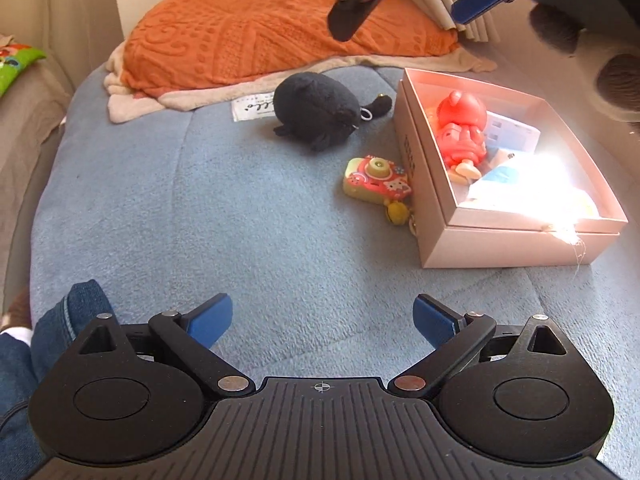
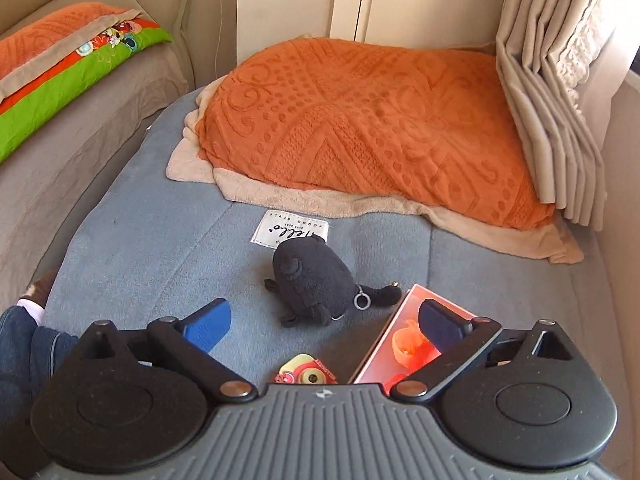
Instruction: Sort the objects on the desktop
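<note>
From the left wrist view, the left tool point(image 1: 322, 322) hangs released over the blue blanket point(image 1: 180, 208) on the bed, nothing between its blue pads. The right tool point(image 1: 404, 8) shows at the top edge, also spread wide and empty, above the pink box point(image 1: 516, 246). A red figure point(image 1: 464, 128) already lies in the box with some papers, washed out by glare. Still outside it are the black plush toy point(image 1: 314, 116), well clear of the box wall, and the small toy camera point(image 1: 376, 176), just beside that wall. The plush looks light and soft; it should squash under the pads, so a hold across the middle of its body seems safest. The camera looks like hard, light plastic, probably slick, best pinched across its flat sides.

From the right wrist view, the right tool point(image 2: 324, 328) is released, its jaws straddling the box corner point(image 2: 404, 308). The plush point(image 2: 312, 284) lies ahead, its metal ring point(image 2: 361, 301) facing the tool. A white cloth label point(image 2: 291, 233) on the blanket reads, upside down, what seems to be "hello" and "YOUNG STYLE". The camera point(image 2: 306, 374) peeks out at the tool's base.
</note>
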{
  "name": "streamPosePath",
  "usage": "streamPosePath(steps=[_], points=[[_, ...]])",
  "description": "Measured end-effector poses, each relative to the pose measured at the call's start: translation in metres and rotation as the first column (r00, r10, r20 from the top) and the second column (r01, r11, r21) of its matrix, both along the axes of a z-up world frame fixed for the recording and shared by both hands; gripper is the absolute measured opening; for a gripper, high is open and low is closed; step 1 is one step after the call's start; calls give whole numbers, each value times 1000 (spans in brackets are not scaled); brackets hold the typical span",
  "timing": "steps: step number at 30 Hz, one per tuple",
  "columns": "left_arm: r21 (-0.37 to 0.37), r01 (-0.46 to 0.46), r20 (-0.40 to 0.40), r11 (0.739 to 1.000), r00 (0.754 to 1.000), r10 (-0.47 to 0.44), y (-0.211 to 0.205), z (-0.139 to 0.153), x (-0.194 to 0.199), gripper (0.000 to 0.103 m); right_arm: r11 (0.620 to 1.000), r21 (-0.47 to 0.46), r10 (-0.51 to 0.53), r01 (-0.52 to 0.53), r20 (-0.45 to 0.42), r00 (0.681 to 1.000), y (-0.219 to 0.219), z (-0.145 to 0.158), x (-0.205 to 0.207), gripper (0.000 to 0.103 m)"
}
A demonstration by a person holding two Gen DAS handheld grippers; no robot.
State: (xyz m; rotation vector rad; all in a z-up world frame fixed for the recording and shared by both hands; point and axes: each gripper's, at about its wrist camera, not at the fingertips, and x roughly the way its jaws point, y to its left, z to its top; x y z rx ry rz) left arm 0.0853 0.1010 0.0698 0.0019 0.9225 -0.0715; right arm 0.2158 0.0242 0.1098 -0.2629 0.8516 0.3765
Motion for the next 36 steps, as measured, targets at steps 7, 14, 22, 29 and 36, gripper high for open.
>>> streamPosePath(steps=[7,14,22,29,36], points=[[-41,15,-61,999,998,-18,-1,-10,8,101,996,-85,2,-6,-44,999,66,-63,59,103],[-73,43,-85,996,995,-50,-7,-18,13,101,963,-264,61,-54,17,998,91,-97,56,62],[-71,13,-102,997,995,-20,-3,-21,13,101,994,83,78,-76,-24,997,-12,16,-23,59],[-121,-125,-67,985,991,118,19,-15,18,101,988,96,140,-123,-189,972,-100,10,-136,65],[-140,-83,39,987,995,89,18,10,59,101,994,94,77,-51,-301,951,-125,-52,-198,83]])
